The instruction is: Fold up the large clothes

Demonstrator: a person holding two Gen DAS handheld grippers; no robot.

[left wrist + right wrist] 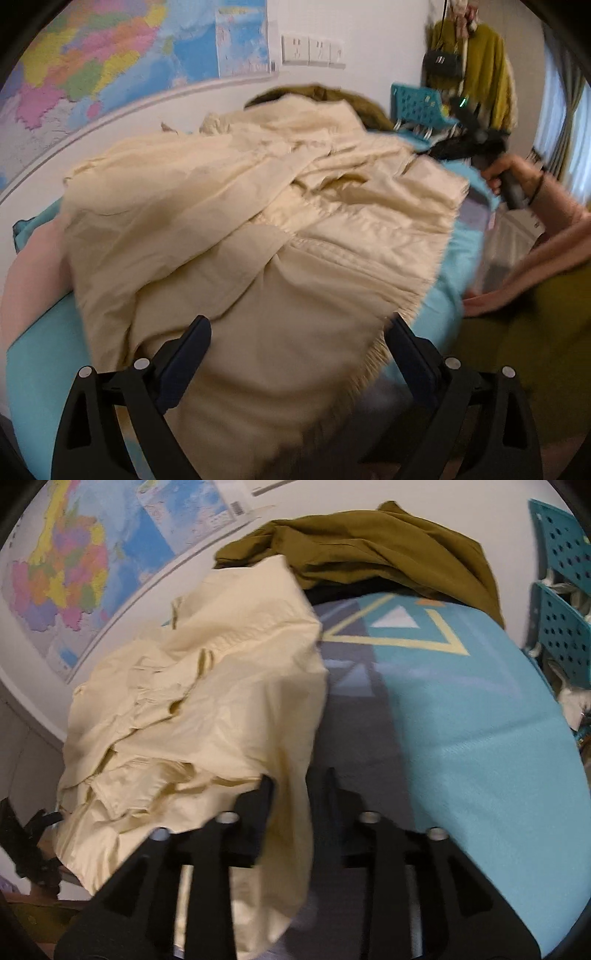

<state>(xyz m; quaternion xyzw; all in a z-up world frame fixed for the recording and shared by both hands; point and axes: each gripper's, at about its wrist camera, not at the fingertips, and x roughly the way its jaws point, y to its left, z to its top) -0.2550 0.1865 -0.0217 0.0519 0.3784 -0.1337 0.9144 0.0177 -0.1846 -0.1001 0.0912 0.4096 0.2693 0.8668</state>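
While cream garment (207,701) drapes between right gripper (295,779) jaws, narrowly apart, left's gape.

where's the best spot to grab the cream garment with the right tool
Probably the cream garment at its loose right edge, which hangs between the fingers of the right tool. Come from the bare blue patterned cover on the right: that edge is thin and free, while the middle is bunched in thick folds.

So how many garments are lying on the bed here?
2: a cream cotton garment spread across the turquoise patterned bedcover, and an olive-brown one bunched behind it by the wall; more could lie underneath.
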